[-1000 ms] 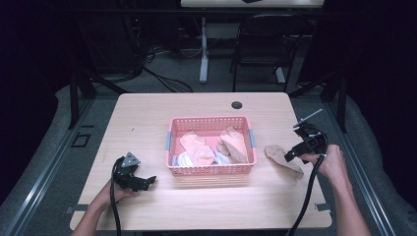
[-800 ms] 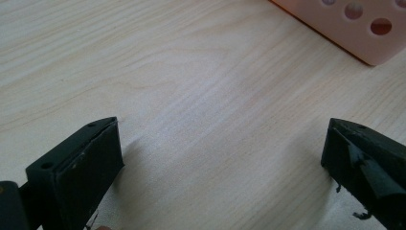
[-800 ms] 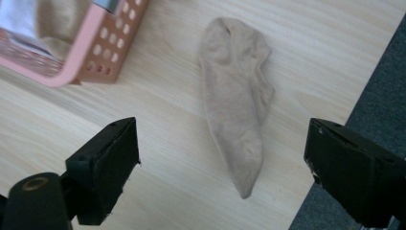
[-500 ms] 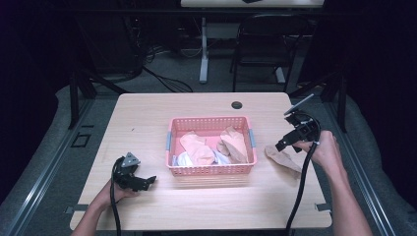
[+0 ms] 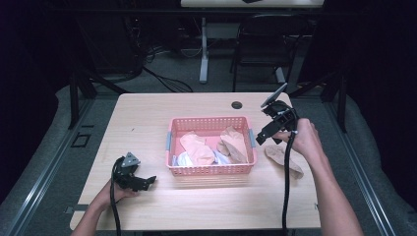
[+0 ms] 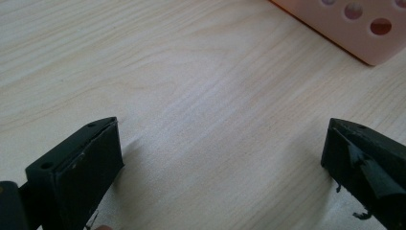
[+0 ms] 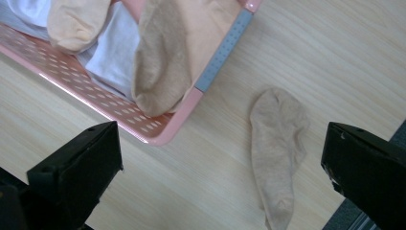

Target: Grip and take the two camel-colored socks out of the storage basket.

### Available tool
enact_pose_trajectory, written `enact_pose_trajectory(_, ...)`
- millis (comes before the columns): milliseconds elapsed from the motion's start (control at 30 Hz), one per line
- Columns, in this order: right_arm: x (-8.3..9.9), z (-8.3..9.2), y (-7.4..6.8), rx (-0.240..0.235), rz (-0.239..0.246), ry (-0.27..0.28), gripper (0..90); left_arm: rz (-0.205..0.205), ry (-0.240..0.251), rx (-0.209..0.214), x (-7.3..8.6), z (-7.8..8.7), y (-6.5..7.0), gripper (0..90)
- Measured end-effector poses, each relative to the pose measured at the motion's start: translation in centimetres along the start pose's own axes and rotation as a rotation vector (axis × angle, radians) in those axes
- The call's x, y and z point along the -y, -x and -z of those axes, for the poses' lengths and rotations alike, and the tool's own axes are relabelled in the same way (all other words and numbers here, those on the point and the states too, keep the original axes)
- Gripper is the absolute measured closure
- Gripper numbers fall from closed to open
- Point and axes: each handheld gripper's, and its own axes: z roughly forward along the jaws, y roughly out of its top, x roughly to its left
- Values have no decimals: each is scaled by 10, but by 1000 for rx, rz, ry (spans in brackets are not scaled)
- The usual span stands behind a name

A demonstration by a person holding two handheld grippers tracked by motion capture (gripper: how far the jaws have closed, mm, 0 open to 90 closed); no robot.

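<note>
High view: right hand-held gripper [image 5: 269, 135] at 3 o'clock of basket [image 5: 210, 171], jaws just opened wide, empty
Risk: sock [image 7: 277, 153] near bench [image 5: 147, 113] edge could slide off
Left hand-held gripper [image 5: 142, 183]: wide open, empty

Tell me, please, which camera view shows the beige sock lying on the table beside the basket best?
The right gripper view: the beige sock lies flat, whole and close, between the open jaws. The high view shows the sock small, partly crossed by the cable, right of the pink basket. The left gripper view looks at bare tabletop.

In the right gripper view the pink basket [image 7: 158, 129] is cut off by the top and left edges; the white cloth [image 7: 107, 52] is partly covered by 2 socks; in the left gripper view 1 basket corner is seen.
</note>
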Motion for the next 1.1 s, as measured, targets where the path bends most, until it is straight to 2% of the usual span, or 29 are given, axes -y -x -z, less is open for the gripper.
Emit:
enact_pose_trajectory(100,-8,-3,-7,-9,13,-12,0,0,0,0,0,0,0,0)
enact_pose_trajectory(167,-12,-6,-12,-15,16,7,0,-1,0,0,0,0,0,0)
enact_pose_trajectory(233,-18,-7,-18,-10,39,-12,0,-1,0,0,0,0,0,0)
enact_pose_trajectory(300,-22,-9,-23,-22,48,-1,0,-2,-1,1,0,0,0,0)
enact_pose_trajectory(500,-39,-18,-45,-45,105,-12,0,-3,-1,2,0,0,0,0)
enact_pose_trajectory(600,-44,-23,-53,-57,117,-16,0,-3,-1,1,0,0,0,0)
enact_pose_trajectory(667,-47,-27,-57,-48,137,-12,0,-3,0,2,0,0,0,0)
enact_pose_trajectory(733,-49,-34,-62,-75,135,-25,0,-3,-1,2,0,0,0,0)
enact_pose_trajectory(833,-52,-43,-66,-71,152,-43,0,-3,-1,2,0,0,0,0)
enact_pose_trajectory(1000,-56,-59,-70,-99,139,-60,0,-4,0,3,0,0,0,0)
enact_pose_trajectory(1100,-57,-69,-71,-99,149,-77,0,-6,0,5,0,0,-1,0)
